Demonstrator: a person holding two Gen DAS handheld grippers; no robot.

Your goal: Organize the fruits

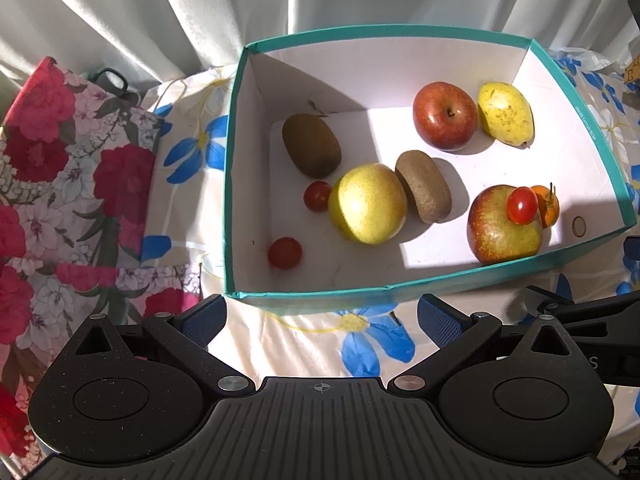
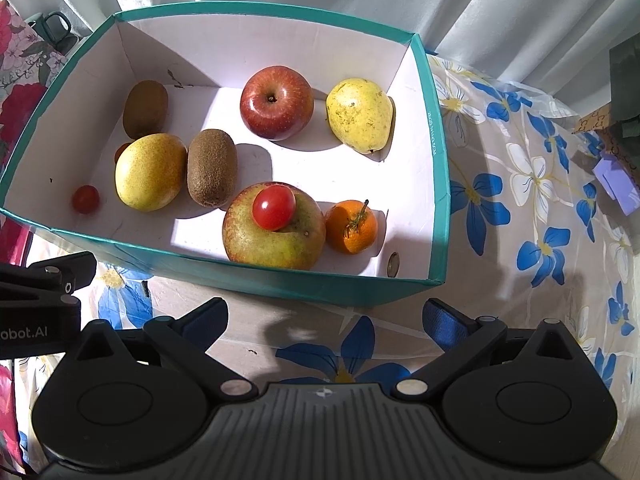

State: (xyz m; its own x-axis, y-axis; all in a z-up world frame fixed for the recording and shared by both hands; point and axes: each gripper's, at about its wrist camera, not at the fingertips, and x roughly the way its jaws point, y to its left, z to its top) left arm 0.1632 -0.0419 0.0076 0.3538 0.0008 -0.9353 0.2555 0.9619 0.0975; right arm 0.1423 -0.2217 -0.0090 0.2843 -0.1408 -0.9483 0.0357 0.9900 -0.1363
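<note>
A teal box (image 1: 400, 294) (image 2: 280, 285) with white inside holds the fruit. A red apple (image 1: 444, 115) (image 2: 277, 103) and a yellow pear (image 1: 506, 113) (image 2: 359, 115) lie at the back. Two kiwis (image 1: 311, 145) (image 2: 211, 167) flank a yellow round fruit (image 1: 367, 203) (image 2: 150, 171). A cherry tomato (image 1: 522, 205) (image 2: 273, 207) rests on a green-red apple (image 1: 502, 236) (image 2: 274, 236) beside a small orange (image 1: 548, 206) (image 2: 351, 226). Two more cherry tomatoes (image 1: 285, 253) (image 2: 85, 199) sit at the left. My left gripper (image 1: 320, 322) and right gripper (image 2: 326, 326) hover open in front of the box, holding nothing.
A blue-flowered tablecloth (image 2: 532, 184) covers the table. A red floral bag (image 1: 60, 184) lies left of the box. White curtains (image 1: 200, 8) hang behind. Small purple and cardboard items (image 2: 612, 176) sit at the far right. A coin-like disc (image 2: 393, 265) lies in the box's near right corner.
</note>
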